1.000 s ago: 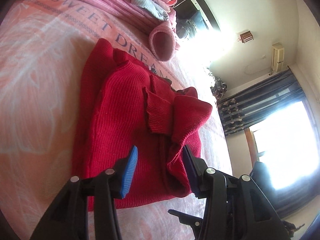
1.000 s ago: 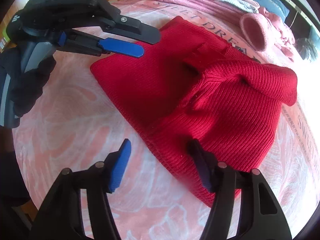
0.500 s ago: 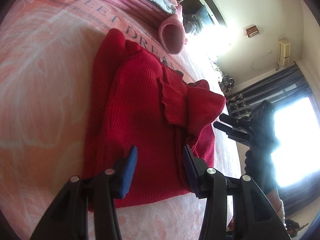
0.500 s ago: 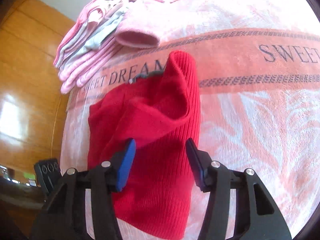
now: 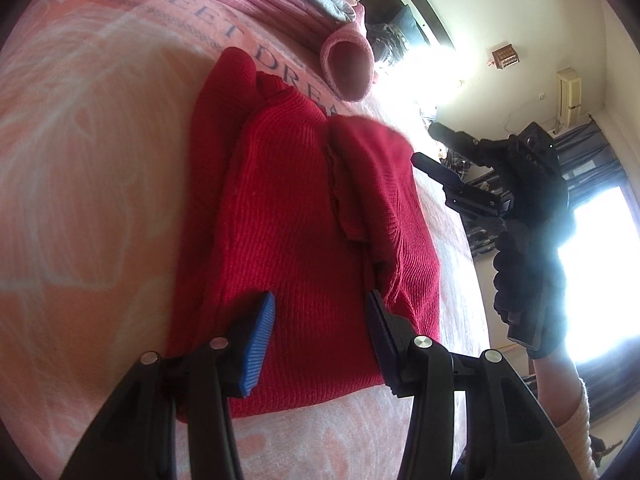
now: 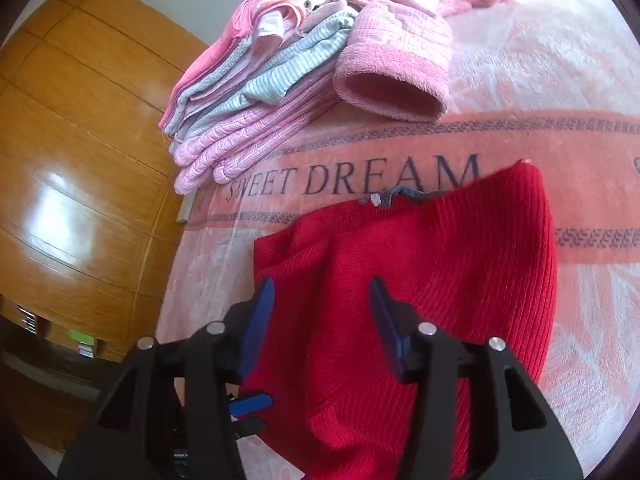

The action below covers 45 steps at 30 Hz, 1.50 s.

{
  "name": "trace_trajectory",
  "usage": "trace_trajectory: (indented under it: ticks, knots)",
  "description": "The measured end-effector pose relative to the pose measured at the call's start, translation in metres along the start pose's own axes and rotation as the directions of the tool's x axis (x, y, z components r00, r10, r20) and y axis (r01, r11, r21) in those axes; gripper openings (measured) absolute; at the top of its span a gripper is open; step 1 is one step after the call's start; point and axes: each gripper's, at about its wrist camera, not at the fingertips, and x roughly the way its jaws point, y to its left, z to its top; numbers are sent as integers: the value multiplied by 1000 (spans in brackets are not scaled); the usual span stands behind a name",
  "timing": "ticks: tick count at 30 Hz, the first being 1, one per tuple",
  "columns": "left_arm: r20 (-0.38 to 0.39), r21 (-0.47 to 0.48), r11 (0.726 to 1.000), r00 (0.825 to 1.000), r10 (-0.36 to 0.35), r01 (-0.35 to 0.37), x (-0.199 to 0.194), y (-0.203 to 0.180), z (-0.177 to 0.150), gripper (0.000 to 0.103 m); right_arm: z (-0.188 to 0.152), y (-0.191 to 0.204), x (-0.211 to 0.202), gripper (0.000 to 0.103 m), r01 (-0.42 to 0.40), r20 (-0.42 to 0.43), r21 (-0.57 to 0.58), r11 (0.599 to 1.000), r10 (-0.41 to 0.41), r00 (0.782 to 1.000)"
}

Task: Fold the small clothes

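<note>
A red knit sweater (image 5: 288, 216) lies partly folded on the pink bedspread (image 5: 80, 200), its sleeves turned in over the body. My left gripper (image 5: 320, 320) hovers open over the sweater's near hem, nothing between its blue pads. My right gripper (image 5: 424, 144), held by a gloved hand, hangs open beside the sweater's far right edge. In the right wrist view the right gripper (image 6: 320, 300) stands open above the red sweater (image 6: 440, 272) without pinching it. A blue pad of the left gripper (image 6: 252, 404) shows at the bottom.
A stack of folded pink and striped clothes (image 6: 248, 92) sits on the bedspread (image 6: 540, 80) past the "SWEET DREAM" band, with a fuzzy pink garment (image 6: 392, 80) beside it. A wooden wardrobe (image 6: 80, 160) stands off the bed's side. A bright window (image 5: 600, 248) glares at the right.
The right gripper swung from the near side of the sweater round to its far edge. The raised sleeve flap has settled flatter. The left gripper stayed open and edged over the hem.
</note>
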Motion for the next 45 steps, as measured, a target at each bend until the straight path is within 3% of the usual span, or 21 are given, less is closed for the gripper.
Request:
trace_trajectory:
  ticks: [4,7,12,16,20,22,24,26,27,30,33,36,40,43,45]
  knots:
    - [-2,-6,1000,1000,-8,8,-1,2,0,48,-19,23,-2,50,44,-68,-106,993,-52,996]
    - [-2,-15,1000,1000,-14,14,-2,2,0,48,-56,39,-10,53,39,-146,-223,974,-73,987]
    - [4,-38,999,1000,-22,22,-6,1,2,48,-128,57,-16,67,66,-217,-401,914,-164,962]
    - [14,-45,998,999,-46,47,-9,-7,5,48,-165,64,0,71,119,-204,-538,835,-266,942]
    - [20,-39,996,997,-74,75,-7,-18,7,50,-174,67,11,70,192,-143,-621,760,-351,925]
    - [17,-52,994,995,-98,98,-3,-21,9,51,-176,66,14,54,215,-123,-652,727,-381,916]
    - [9,-65,991,993,-120,120,1,-23,9,51,-169,63,10,29,199,-137,-629,751,-359,923]
    - [-1,-71,989,991,-130,130,7,-26,9,51,-158,60,2,12,162,-156,-590,791,-309,938]
    - [-5,-76,988,991,-135,134,10,-28,9,51,-152,57,-5,9,141,-160,-558,818,-273,949]
    - [-11,-114,980,986,-165,163,20,-29,10,52,-137,47,-30,7,55,-166,-454,889,-145,975]
    - [15,-203,945,966,-258,256,31,-23,15,54,-129,39,-55,7,-28,-160,-380,925,-36,987]
    - [44,-303,892,940,-338,335,51,-15,25,56,-121,43,-67,7,-55,-138,-373,926,4,990]
    - [97,-391,836,921,-378,384,79,-8,36,56,-118,40,-82,7,-94,-117,-357,929,55,992]
    - [107,-413,818,913,-394,402,97,-13,46,56,-115,36,-91,6,-123,-106,-344,931,91,990]
    - [112,-397,821,909,-401,411,104,-22,56,56,-113,34,-96,6,-134,-101,-338,932,106,989]
